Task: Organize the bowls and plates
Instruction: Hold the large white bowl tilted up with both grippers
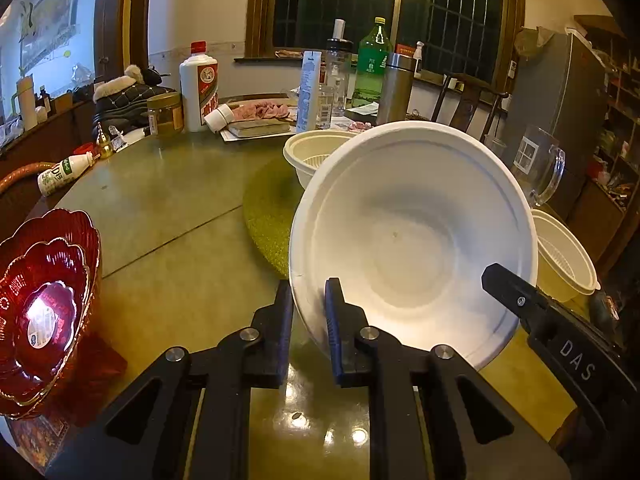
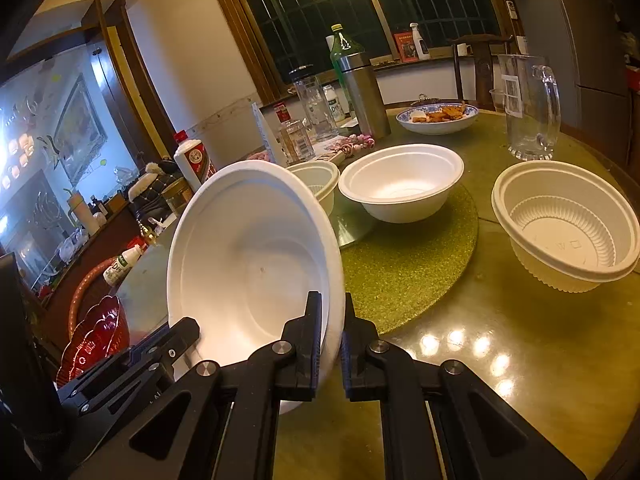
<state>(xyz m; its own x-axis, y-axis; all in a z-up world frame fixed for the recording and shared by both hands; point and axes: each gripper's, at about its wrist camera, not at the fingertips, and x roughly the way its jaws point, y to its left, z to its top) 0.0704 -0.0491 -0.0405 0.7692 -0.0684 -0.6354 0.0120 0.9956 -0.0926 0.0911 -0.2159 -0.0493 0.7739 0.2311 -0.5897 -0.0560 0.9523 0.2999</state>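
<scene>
Both my grippers pinch one white bowl, tilted, centre frame.
Left gripper (image 1: 308,312) and right gripper (image 2: 332,332) clamp the white bowl (image 1: 412,240); second foam bowl (image 2: 400,184) and ribbed bowls (image 2: 568,228) unstacked, most sorting left.

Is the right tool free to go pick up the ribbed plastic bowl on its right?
Probably not yet. The right tool is shut on the tilted white bowl, though the way to the ribbed bowl looks clear.

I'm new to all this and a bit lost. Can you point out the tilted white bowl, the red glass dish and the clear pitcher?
tilted white bowl (image 1: 412,248): left wrist view, inner wall.
red glass dish (image 1: 44,300): left wrist view, its centre.
clear pitcher (image 2: 528,108): right wrist view, side wall.
</scene>
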